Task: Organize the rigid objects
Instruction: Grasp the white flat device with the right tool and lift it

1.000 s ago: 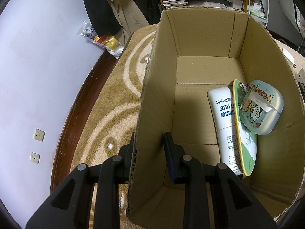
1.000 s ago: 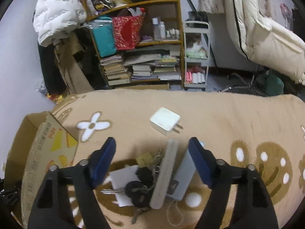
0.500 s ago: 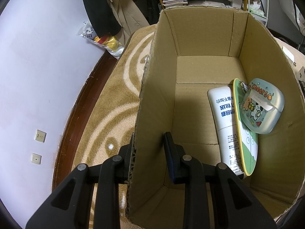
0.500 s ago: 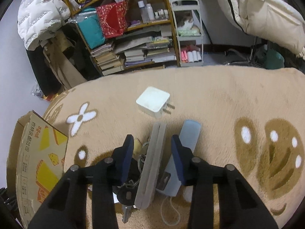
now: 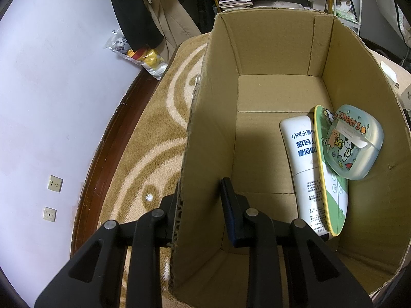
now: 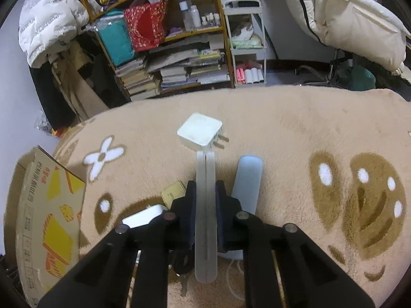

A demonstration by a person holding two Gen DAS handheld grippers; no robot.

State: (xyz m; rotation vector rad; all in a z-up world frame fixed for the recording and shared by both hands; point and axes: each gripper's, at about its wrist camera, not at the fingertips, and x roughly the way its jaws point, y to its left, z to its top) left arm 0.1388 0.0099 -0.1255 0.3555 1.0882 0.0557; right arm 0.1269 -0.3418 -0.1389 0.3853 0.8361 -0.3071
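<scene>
Two tongs clamped: one on the box wall, one on a grey flat case

Left tongs [image 5: 199, 200] straddle the near-left wall of the open brown cardboard box [image 5: 280, 51], one finger outside, one inside, closed against the cardboard so the box is pinned in place. Inside the box, along its right side: a white plastic tube with blue print [image 5: 303, 164], a flat green oval card with yellow rim [image 5: 334, 195] leaning on it, and a pale green rounded case with cartoon stickers [image 5: 353, 143] on top against the right wall.

Right tongs [image 6: 205, 213] are squeezed shut on a long translucent grey flat case with a centre seam [image 6: 205, 179], gripped at about mid-length, edge up. It sits over the beige plush rug with brown smiley pattern [image 6: 295, 118]; can't tell if it is lifted clear yet. Just beside it: a pale blue rounded bar [image 6: 248, 179] to the right, a white square plug adapter [image 6: 200, 131] touching or just past its far tip, a small gold tag [image 6: 173, 195] and a white flat item [image 6: 143, 217] to the left. The box sits at far left in this view.

Risks, my read: smooth narrow case could pivot or slip in the pinch when swung toward the box; the far tip may knock the adapter; a white cord under the tongs may snag; a long case could catch the box rim or topple the leaning card.
</scene>
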